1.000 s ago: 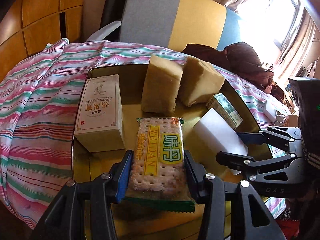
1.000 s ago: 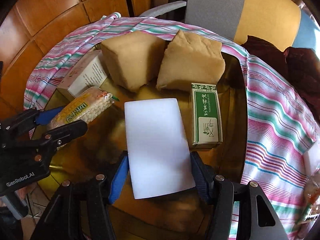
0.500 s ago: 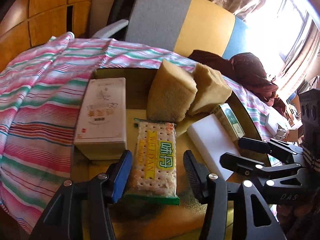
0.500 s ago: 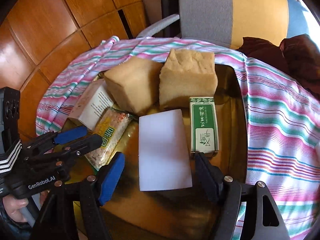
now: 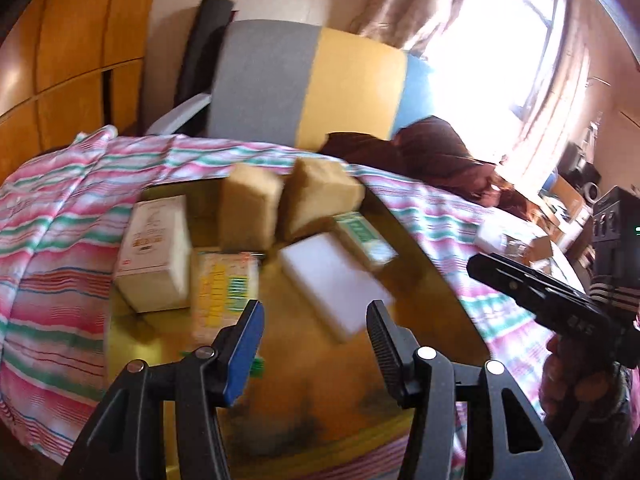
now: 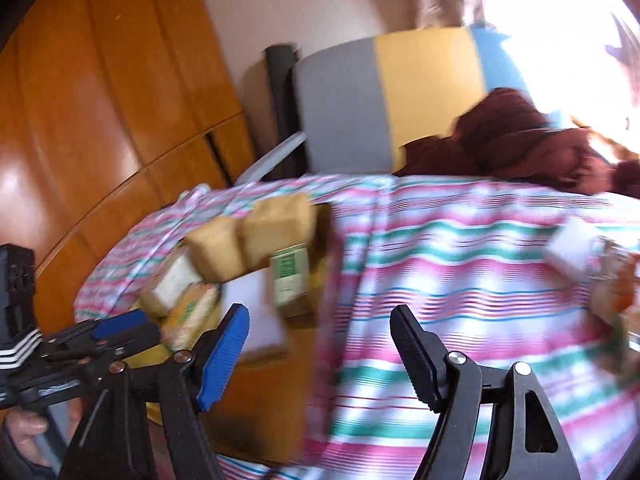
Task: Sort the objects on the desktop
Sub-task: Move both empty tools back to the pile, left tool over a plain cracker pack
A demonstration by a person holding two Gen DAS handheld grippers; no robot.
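Both tongs gape w/ nothing between them: left tongs (image 5: 314,330) hover over the near part of the gold tray (image 5: 420,280), right tongs (image 6: 320,338) hang off the tray's right edge above the striped cloth (image 6: 460,240). On the tray, taking the white block (image 5: 332,280) as ref: cracker pack (image 5: 222,288) just left of it, cream box (image 5: 156,248) further left, green box (image 5: 366,238) touching its right side, two tan sponges (image 5: 288,204) standing behind it. Frames blurred, labels unreadable.
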